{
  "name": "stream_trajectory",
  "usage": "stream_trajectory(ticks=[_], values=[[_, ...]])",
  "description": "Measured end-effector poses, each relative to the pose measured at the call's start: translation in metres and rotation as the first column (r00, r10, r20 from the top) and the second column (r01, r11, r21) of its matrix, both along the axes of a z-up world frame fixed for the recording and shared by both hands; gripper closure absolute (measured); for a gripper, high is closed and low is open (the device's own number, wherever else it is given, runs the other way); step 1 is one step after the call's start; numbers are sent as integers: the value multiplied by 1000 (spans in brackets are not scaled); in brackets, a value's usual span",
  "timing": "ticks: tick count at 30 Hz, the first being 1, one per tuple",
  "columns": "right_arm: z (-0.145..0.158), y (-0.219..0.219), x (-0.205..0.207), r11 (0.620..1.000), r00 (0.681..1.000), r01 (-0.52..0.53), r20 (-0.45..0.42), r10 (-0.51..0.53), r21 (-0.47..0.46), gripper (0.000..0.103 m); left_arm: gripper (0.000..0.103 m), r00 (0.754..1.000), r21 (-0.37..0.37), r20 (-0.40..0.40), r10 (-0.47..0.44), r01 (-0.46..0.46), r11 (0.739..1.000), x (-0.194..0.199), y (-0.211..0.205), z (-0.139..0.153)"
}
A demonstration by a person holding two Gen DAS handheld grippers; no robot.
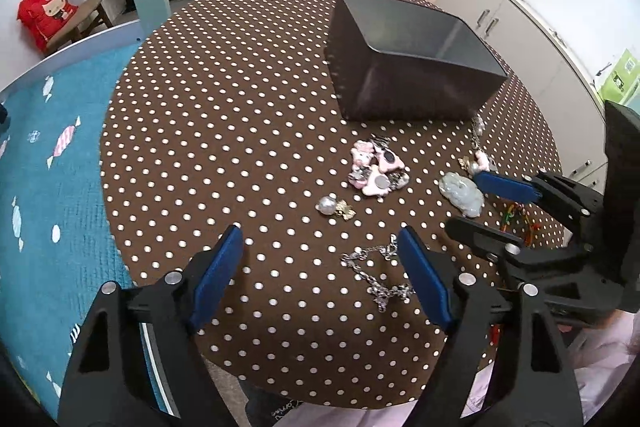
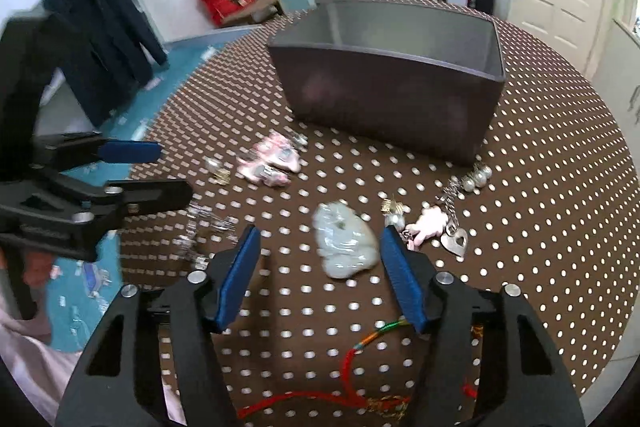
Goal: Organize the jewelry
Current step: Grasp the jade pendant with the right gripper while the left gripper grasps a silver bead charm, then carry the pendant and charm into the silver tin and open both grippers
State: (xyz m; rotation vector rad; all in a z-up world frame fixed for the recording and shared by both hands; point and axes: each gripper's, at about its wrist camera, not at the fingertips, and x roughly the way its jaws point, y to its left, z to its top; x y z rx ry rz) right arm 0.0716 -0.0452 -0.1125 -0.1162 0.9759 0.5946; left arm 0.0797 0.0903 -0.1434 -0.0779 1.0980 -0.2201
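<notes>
left claw [image 1: 320, 267]: jaws spread wide, blue pads apart, pointing forward and down | right claw [image 2: 320, 267]: jaws spread wide, angled down, just right of left claw

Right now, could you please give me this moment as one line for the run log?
left gripper: open, above table | right gripper: open, fingers flanking jade pendant | grey box: nothing visible inside | silver chain: on table

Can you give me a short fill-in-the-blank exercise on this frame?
1. The dark box stands on a brown cloth with white ____.
2. Both tongs, left and right, stand ____.
3. The pale jade pendant lies between the ____ tongs' fingers.
4. The silver chain lies on the ____.

Answers: dots; open; right; table
</notes>
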Motion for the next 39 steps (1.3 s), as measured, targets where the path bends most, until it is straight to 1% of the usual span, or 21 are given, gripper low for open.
stream_trajectory(ticks=[2, 3, 4, 5, 8, 11, 13, 14, 16, 17, 18, 19, 20, 21, 23, 26, 31, 39], values=[[0, 3, 0, 1000, 1000, 0, 16, 0, -31, 51, 23, 1000, 6, -2, -7, 7, 1000, 1, -2, -2], [0, 4, 1, 999, 1000, 6, 25, -5, -48, 59, 23, 1000, 12, -1, -9, 9, 1000, 1, -3, -2], [0, 5, 2, 998, 999, 15, 36, -12, -68, 73, 24, 1000, 16, -1, -11, 11, 1000, 1, -3, -3], [-1, 4, 4, 996, 999, 27, 46, -23, -88, 75, 26, 1000, 17, -2, -13, 13, 1000, 2, -4, -3], [-2, -2, 9, 998, 1000, 18, 19, -17, -55, 75, 26, 1000, 20, -5, -19, 19, 1000, 6, -6, -5], [-2, -2, 9, 997, 999, 29, 24, -27, -69, 75, 32, 1000, 45, -12, -20, 20, 999, 10, -10, -10], [0, -4, 11, 998, 999, 36, 16, -35, -46, 75, 44, 1000, 56, -19, -23, 24, 998, 15, -13, -13], [2, -6, 10, 998, 999, 41, 19, -40, -42, 75, 48, 1000, 64, -20, -24, 25, 998, 17, -14, -15], [5, -10, 10, 998, 999, 47, 24, -47, -35, 75, 63, 1000, 104, 8, -29, 28, 994, 19, -17, -17], [7, -11, 10, 998, 998, 53, 26, -53, -32, 75, 64, 999, 109, 16, -33, 31, 994, 19, -17, -17], [8, -12, 10, 998, 998, 55, 26, -54, -31, 75, 68, 999, 104, 22, -40, 38, 994, 20, -17, -18], [9, -13, 10, 998, 998, 57, 25, -56, -30, 75, 75, 998, 102, 29, -48, 45, 994, 21, -17, -18], [8, -14, 10, 998, 998, 61, 23, -61, -32, 75, 80, 998, 103, 38, -58, 54, 993, 22, -17, -19], [8, -15, 11, 997, 998, 64, 21, -63, -33, 75, 87, 997, 105, 40, -68, 64, 992, 22, -18, -19], [7, -15, 12, 997, 998, 65, 20, -64, -32, 75, 92, 996, 114, 40, -74, 68, 991, 23, -18, -20], [5, -15, 10, 997, 998, 69, 17, -69, -31, 75, 92, 997, 93, 35, -71, 67, 993, 24, -15, -20], [5, -15, 8, 998, 998, 63, 16, -62, -25, 75, 92, 997, 83, 37, -68, 64, 994, 21, -12, -19], [19, -18, 11, 997, 996, 74, 40, -74, -9, 75, 92, 995, 88, 73, -69, 63, 994, 16, -13, -4]])
